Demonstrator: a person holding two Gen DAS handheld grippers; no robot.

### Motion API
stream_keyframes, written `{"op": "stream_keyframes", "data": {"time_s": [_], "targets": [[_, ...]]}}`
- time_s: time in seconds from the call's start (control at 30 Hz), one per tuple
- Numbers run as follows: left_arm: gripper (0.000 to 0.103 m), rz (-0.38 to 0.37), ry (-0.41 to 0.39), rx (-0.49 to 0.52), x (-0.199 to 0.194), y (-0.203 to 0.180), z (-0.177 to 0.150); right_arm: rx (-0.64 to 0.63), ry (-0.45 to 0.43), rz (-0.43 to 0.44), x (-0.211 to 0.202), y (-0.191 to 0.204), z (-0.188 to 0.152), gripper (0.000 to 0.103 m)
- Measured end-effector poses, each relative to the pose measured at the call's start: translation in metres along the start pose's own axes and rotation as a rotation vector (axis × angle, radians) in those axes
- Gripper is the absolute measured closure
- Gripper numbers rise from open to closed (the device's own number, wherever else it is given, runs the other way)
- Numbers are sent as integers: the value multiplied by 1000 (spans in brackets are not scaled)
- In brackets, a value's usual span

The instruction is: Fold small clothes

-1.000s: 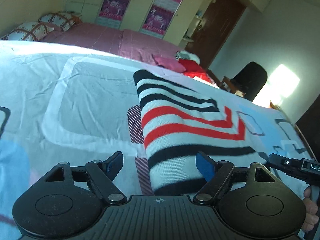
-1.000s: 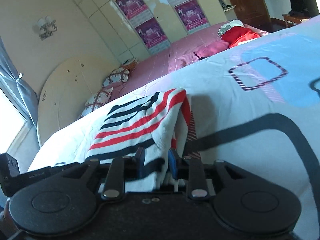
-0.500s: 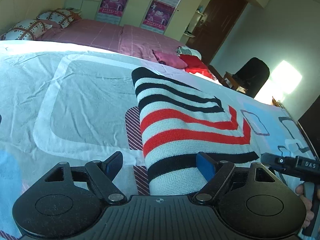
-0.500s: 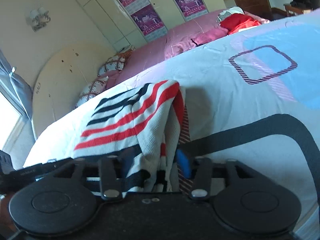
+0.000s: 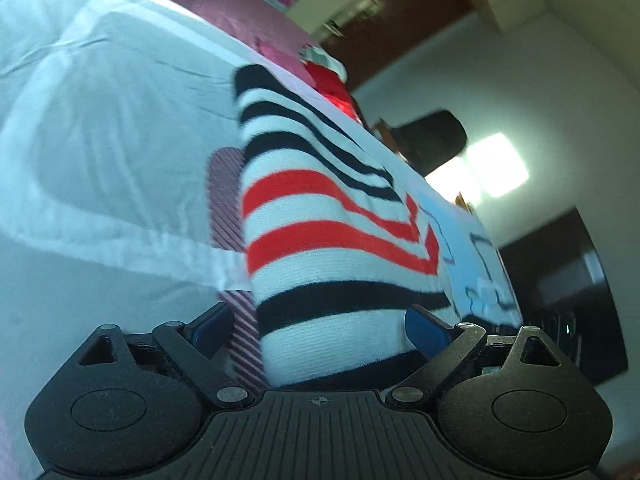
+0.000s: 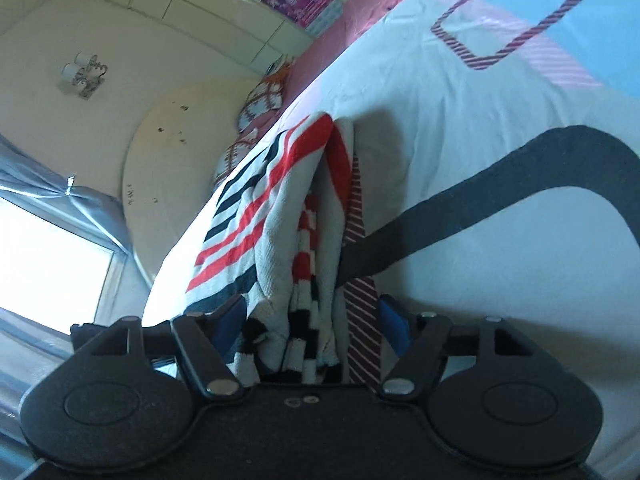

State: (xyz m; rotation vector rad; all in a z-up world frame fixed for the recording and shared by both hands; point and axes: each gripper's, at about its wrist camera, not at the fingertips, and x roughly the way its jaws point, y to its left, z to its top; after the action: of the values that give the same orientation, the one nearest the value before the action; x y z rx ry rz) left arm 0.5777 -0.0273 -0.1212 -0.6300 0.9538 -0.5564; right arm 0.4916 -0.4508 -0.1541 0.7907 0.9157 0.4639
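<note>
The sweater, knit in white with black and red stripes, lies folded on the sheet that covers the bed. In the left wrist view its near end reaches in between the blue pads of the left gripper, whose jaws stand spread wide on either side of the cloth without pressing it. From there the garment stretches away toward the far edge of the bed, the black stripes at both ends and the red ones in the middle. A striped maroon band printed on the sheet shows just beside the sweater's left edge.

In the right wrist view the sweater shows its folded layers edge-on, stacked and slightly parted, with the open ends hanging down between the blue pads of the right gripper. These jaws are also parted, one on each side of the layers; whether either pad touches the knit cannot be told. The sheet here carries a broad dark curved line and a maroon-striped square on pale blue.

Beyond the bed, the right wrist view shows a pillow on a pink cover, and the left wrist view a red cloth near the far edge.
</note>
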Motion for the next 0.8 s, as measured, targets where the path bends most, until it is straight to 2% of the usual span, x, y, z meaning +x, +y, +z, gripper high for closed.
{"op": "stream_keyframes", "data": {"time_s": [0.17, 0.3, 0.37, 0.5, 0.67, 0.8], "targets": [[12, -13, 35, 62, 17, -11, 5, 6, 43, 43, 5, -7, 9, 32], [12, -55, 36, 41, 24, -7, 11, -16, 68, 62, 13, -2, 15, 31], [15, -69, 31, 31, 26, -5, 14, -28, 72, 75, 21, 4, 20, 31], [28, -82, 31, -7, 23, 6, 15, -67, 94, 89, 34, 15, 24, 30], [29, -109, 36, -25, 24, 13, 15, -90, 144, 139, 20, 5, 26, 36], [29, -109, 16, -20, 32, 9, 18, -153, 130, 126, 37, 17, 26, 47]]}}
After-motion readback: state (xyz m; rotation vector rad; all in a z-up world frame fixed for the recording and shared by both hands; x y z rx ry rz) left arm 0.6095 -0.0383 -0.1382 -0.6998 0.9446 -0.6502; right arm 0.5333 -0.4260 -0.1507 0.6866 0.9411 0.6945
